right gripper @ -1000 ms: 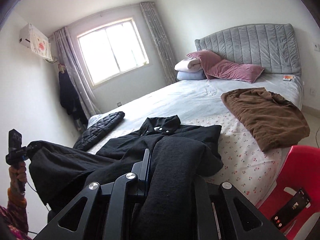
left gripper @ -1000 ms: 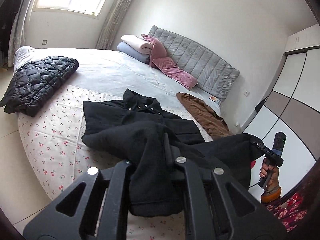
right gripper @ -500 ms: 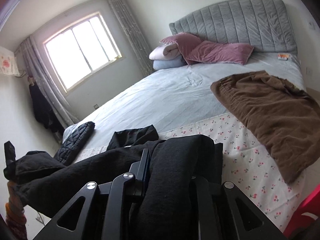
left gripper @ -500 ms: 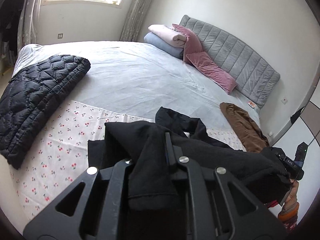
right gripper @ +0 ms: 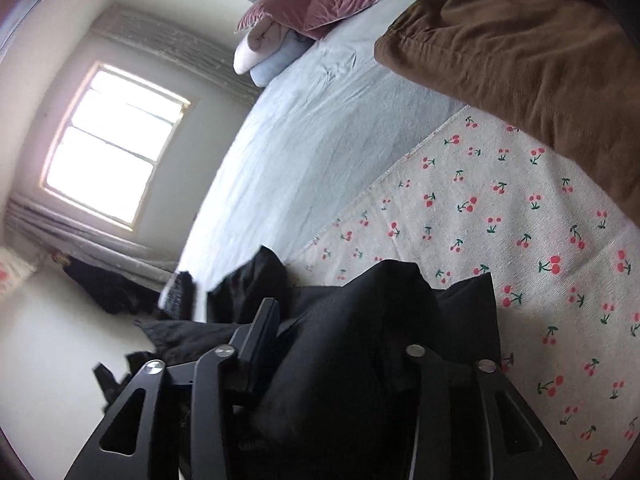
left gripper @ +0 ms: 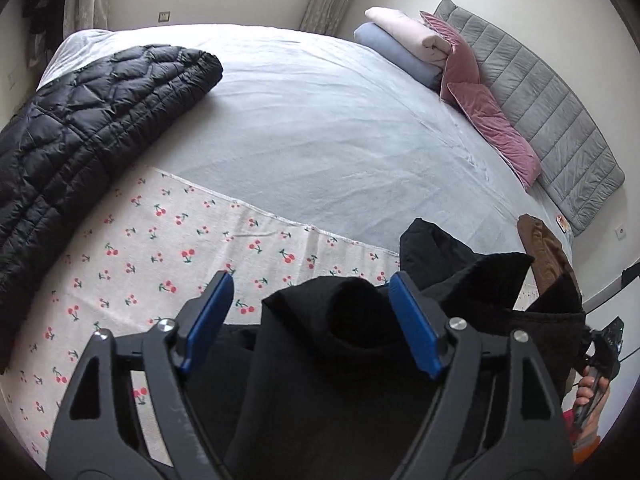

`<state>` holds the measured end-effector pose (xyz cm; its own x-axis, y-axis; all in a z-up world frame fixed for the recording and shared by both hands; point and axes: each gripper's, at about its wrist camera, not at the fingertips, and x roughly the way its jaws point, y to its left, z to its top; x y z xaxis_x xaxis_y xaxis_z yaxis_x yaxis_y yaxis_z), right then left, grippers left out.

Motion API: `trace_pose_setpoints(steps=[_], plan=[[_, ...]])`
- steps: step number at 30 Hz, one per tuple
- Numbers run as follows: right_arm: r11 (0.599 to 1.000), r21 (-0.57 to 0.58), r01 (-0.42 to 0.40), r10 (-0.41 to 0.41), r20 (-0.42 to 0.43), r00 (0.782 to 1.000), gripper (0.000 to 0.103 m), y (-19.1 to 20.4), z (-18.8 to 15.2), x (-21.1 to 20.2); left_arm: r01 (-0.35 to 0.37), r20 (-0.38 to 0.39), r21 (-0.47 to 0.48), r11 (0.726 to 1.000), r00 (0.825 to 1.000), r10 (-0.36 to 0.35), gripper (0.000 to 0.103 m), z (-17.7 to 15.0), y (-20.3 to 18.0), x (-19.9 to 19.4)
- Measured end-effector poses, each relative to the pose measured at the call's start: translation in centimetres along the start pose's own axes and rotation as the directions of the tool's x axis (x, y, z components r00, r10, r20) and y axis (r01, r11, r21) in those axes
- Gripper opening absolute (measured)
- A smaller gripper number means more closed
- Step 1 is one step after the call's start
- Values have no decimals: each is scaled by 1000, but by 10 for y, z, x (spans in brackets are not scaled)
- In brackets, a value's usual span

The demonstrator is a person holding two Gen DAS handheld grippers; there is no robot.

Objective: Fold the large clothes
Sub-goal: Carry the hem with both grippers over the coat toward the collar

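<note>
The black coat [left gripper: 336, 380] lies folded over on the cherry-print cloth [left gripper: 152, 256] at the foot of the bed. My left gripper [left gripper: 310, 308] is open, its blue pads [left gripper: 208, 320] spread wide on either side of the coat's bunched edge, which rests loose between them. In the right wrist view the coat [right gripper: 360, 360] is draped over my right gripper [right gripper: 340, 324] and hides most of its fingers. The jaws look parted around the thick fabric; I cannot tell whether they still clamp it. The right gripper also shows in the left wrist view at the far right [left gripper: 604, 356].
A black quilted jacket [left gripper: 80, 120] lies at the left of the bed. A brown garment [right gripper: 520, 60] lies at the right. Pink pillows [left gripper: 492, 120], folded blankets [left gripper: 400, 40] and a grey headboard [left gripper: 560, 120] are at the far end. A window [right gripper: 112, 156] is behind.
Both grippers carried the coat's edge forward over the rest of the coat and came low over the bed. The left jaws opened and let go. The right view tilted sharply.
</note>
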<state>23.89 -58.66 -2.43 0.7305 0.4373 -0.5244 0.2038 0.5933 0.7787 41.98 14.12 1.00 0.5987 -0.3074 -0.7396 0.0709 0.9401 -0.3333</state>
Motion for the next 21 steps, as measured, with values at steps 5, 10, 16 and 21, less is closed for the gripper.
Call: trace_pose_setpoints(steps=[5,10,16,21], plan=[[983,-146,107,-87,141,986,78,16,9,-49,-78,-10,184,980,997,81,82,-5,2,0],[823,-427,376,-375,90,923,78,41,-14,10,-109,-47,377,920,990,136,82,-12,-17,40],[632,-575,519,-574,103,812,76,55,-31,112,-114,-107,431,895,978,176,56,-16,-50,89],[520,-623,584,-625,190,758,14,65,-53,132,-221,54,493,842,973,223,9,-31,-83,69]])
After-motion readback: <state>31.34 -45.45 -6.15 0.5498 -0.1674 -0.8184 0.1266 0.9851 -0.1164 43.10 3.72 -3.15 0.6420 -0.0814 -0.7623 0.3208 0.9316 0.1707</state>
